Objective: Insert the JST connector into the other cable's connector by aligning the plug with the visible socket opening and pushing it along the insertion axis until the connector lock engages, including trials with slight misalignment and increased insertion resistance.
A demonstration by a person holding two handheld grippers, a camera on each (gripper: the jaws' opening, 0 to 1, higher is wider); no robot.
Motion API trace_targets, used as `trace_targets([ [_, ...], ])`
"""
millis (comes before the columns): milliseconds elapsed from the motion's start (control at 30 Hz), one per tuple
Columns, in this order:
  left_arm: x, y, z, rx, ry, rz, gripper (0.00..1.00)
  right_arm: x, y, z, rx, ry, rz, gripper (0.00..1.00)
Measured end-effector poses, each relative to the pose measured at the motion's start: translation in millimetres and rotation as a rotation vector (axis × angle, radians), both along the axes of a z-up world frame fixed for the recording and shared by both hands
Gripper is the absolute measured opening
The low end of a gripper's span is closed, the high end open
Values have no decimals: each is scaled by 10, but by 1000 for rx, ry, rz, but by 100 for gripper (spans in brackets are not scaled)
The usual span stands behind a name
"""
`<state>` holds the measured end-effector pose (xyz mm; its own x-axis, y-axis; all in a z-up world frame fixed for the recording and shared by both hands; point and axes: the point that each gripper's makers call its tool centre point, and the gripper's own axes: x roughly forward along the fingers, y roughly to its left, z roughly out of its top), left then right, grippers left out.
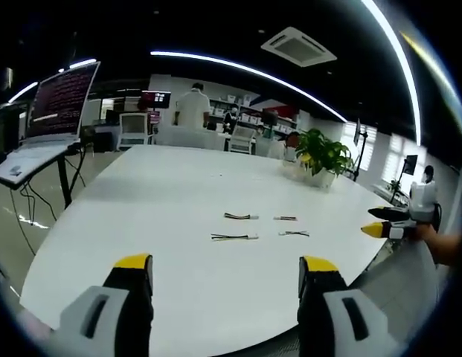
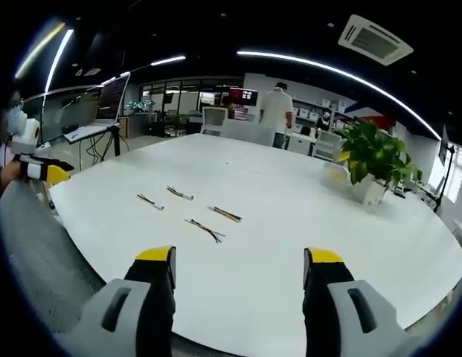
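Left gripper view: your left gripper (image 1: 225, 271) gapes wide, empty. Four short wired cables (image 1: 259, 226) lie mid-table (image 1: 164, 193), lengthwise across the view; connectors too small to resolve.

Right gripper view: your right gripper (image 2: 239, 265) likewise spread, empty. Cables (image 2: 190, 208) lie ahead-left, slanting; sockets indistinct.

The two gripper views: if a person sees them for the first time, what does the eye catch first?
First comes the large white table, with four short cables lying in a loose cluster near its middle, apart from one another. Next, the open left gripper and the open right gripper rise from the bottom of their own views, both yellow-tipped and holding nothing. A green potted plant stands at the far side of the table.
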<state>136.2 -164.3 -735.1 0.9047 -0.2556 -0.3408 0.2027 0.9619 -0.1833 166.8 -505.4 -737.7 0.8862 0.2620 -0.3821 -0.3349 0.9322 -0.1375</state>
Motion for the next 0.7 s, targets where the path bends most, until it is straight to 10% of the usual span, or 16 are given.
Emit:
trace_targets([
  [367, 8, 17, 23, -25, -11, 27, 93, 79, -101, 163, 129, -86, -70, 78],
  [700, 33, -154, 72, -110, -25, -64, 99, 99, -136, 44, 83, -14, -94, 78],
])
